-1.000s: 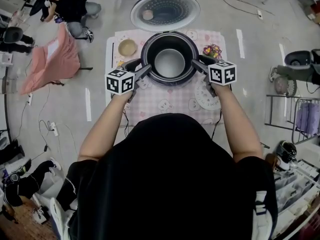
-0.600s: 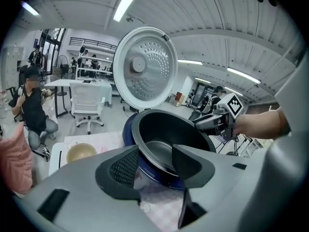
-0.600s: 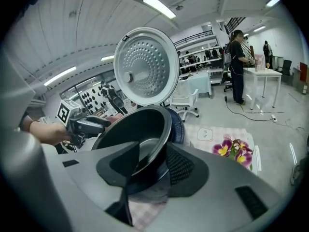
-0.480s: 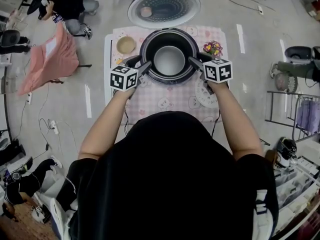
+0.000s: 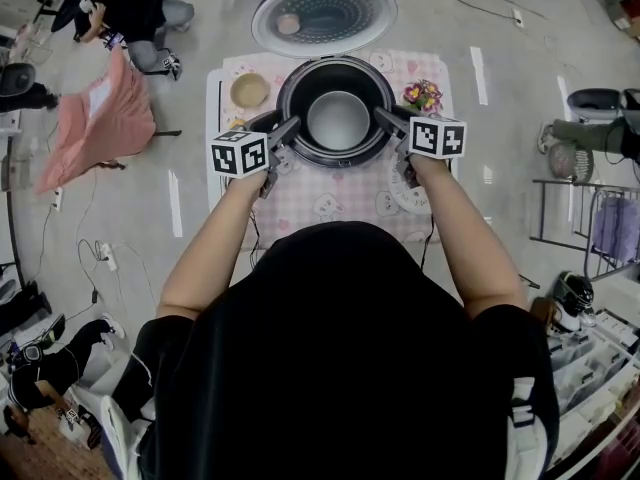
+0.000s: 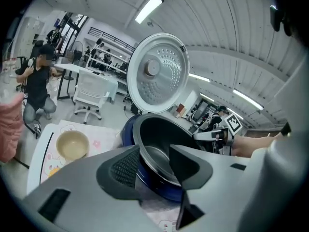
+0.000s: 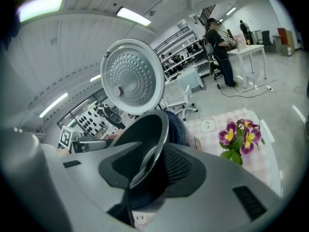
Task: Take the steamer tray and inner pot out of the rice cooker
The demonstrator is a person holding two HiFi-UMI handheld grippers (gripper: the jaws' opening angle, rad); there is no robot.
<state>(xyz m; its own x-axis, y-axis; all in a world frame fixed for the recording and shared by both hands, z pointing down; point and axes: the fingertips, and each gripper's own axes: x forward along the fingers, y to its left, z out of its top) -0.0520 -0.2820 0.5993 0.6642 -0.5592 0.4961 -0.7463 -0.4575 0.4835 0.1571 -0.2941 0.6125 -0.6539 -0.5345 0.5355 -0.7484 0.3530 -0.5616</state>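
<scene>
Closing on the pot (image 5: 338, 120) rim: both grippers' jaws have just been narrowing, each astride it. Left gripper (image 5: 283, 131) fingers are spread and clear of the rim. Right gripper (image 5: 386, 120) is tighter, with the rim near its ribbed pad, unclamped. The pot is unmoved since earlier, seated in the cooker (image 5: 289, 98), lid (image 5: 325, 13) up.

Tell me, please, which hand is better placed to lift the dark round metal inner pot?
Right, slightly. The right tongs and left tongs have just been closing astride the rim of the inner pot; the right nearly pinch it, the left show a wider gap.
</scene>
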